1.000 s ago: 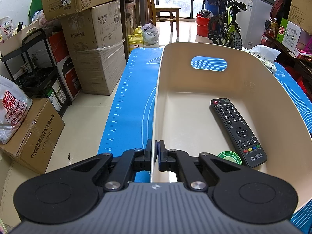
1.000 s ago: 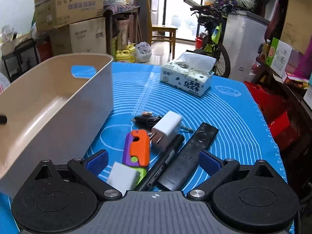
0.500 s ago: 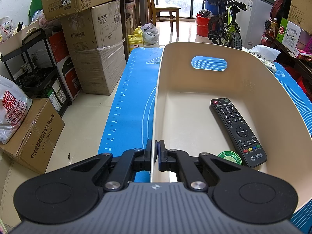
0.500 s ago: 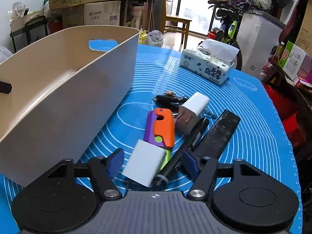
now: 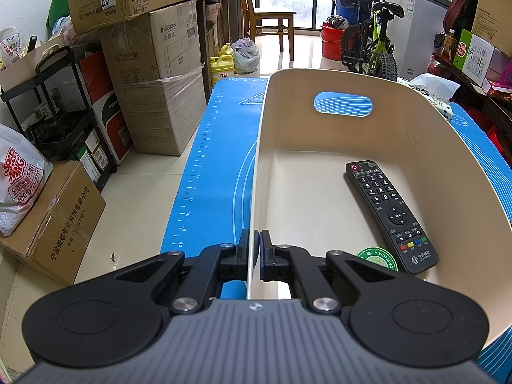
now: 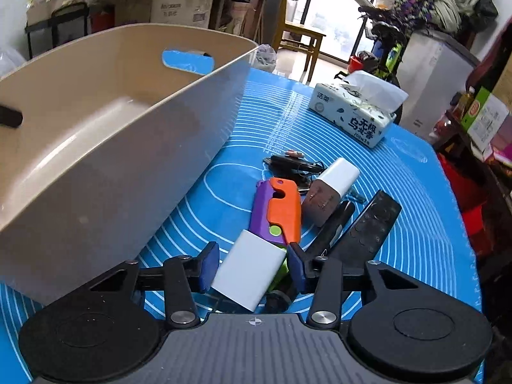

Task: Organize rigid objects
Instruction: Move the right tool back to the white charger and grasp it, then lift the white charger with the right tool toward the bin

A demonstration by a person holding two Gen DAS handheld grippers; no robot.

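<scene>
My left gripper [image 5: 255, 252] is shut on the near left rim of the beige bin [image 5: 320, 121]. Inside the bin lie a black remote [image 5: 388, 216] and a green round tin [image 5: 377, 259]. In the right wrist view the bin [image 6: 112, 160] stands to the left. My right gripper [image 6: 252, 264] has closed around a white block [image 6: 248, 273], its blue pads against both sides. Beyond it lie a purple and orange toy [image 6: 278, 211], a white charger [image 6: 332, 185], a black pen [image 6: 332, 224], a black slim remote [image 6: 371, 224] and keys [image 6: 294, 163].
A tissue pack [image 6: 352, 115] lies far on the blue mat [image 6: 416, 208]. Stacked cardboard boxes [image 5: 150, 73], a black shelf cart [image 5: 60, 112] and a box on the floor [image 5: 54, 220] stand left of the table. A bicycle [image 5: 371, 48] stands beyond it.
My right gripper has moved forward and down over the white block and its jaws have narrowed onto it. My left gripper has not moved.
</scene>
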